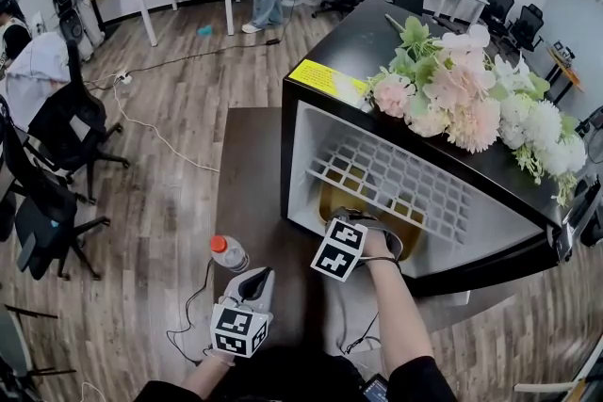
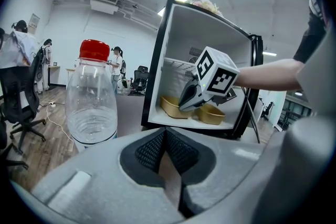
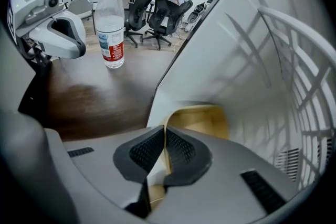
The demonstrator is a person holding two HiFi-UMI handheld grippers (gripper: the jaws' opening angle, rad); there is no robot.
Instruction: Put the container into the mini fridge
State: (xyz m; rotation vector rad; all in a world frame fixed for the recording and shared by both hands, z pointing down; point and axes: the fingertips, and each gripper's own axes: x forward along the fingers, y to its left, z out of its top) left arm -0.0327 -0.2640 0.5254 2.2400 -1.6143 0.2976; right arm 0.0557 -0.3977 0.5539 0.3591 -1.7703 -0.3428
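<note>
Hidden: In the head view the white wire shelf [image 1: 396, 179] and my marker cube covered most of the tan, thin-walled plastic container [image 3: 202, 118]; whether one tub or two lay there was hard to tell.
Container: low in the open black mini fridge [image 1: 353, 42] with a smooth white lining, beneath the shelf.
Right claw [image 3: 165, 136]: reached steeply down into the fridge, ribbed dark pads pinched tight on the container's rim.
Left claw [image 2: 165, 136]: lay low over the dark brown wooden table [image 1: 250, 174], jaws closed on nothing, just beside a clear, red-capped plastic bottle [image 2: 93, 97].
</note>
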